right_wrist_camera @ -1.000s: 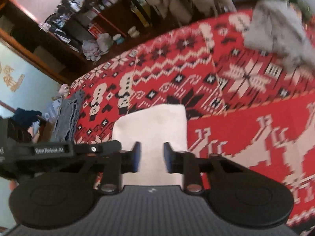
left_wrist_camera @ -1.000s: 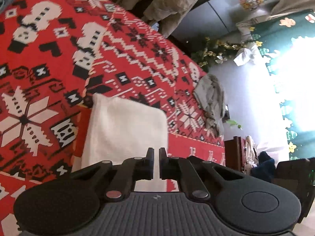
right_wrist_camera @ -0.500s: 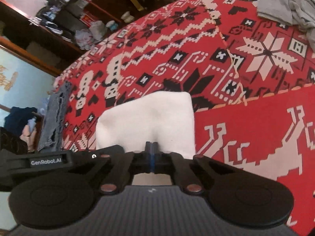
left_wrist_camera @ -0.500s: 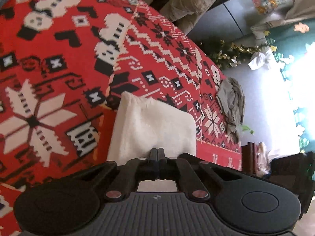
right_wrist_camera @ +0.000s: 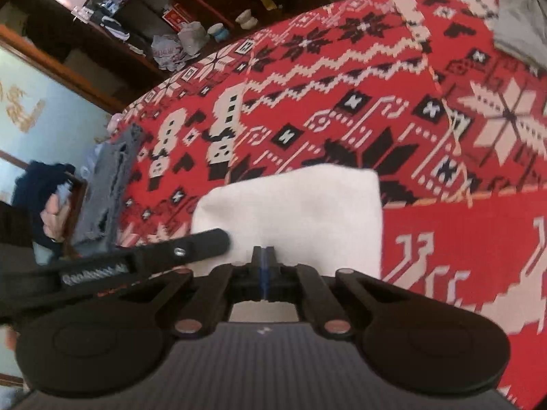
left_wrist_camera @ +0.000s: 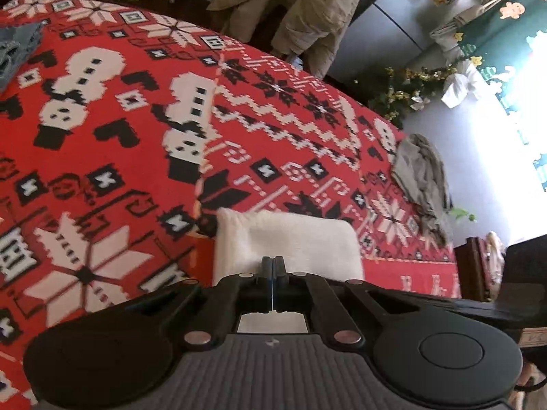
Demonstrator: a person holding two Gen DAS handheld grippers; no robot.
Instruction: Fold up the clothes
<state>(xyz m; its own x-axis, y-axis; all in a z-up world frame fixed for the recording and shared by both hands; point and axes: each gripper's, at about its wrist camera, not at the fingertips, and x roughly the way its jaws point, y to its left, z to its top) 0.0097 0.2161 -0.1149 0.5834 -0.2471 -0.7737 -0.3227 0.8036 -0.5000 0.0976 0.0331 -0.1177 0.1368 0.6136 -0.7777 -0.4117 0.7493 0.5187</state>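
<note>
Two grippers have hold of one white folded cloth (left_wrist_camera: 287, 239), which lies on the red patterned blanket (left_wrist_camera: 102, 136).

From the left wrist view, your left gripper (left_wrist_camera: 272, 266) is clenched on the near edge of the white cloth, its jaws pressed together with fabric between them. Keep that pinch firm and carry the edge level so the layers do not slip apart. Beyond it you can count one grey crumpled garment (left_wrist_camera: 424, 177) near the blanket's far edge and one denim piece (left_wrist_camera: 17, 48) at the left corner.

From the right wrist view, your right gripper (right_wrist_camera: 263, 263) is likewise clamped on the same near edge, with the other tool's arm just beside it. Move both hands together, matching height, so the fold lands square. The same three textiles show here: white cloth, grey garment (right_wrist_camera: 523, 17), and what is probably the denim (right_wrist_camera: 112, 177), though it is blurred.
</note>
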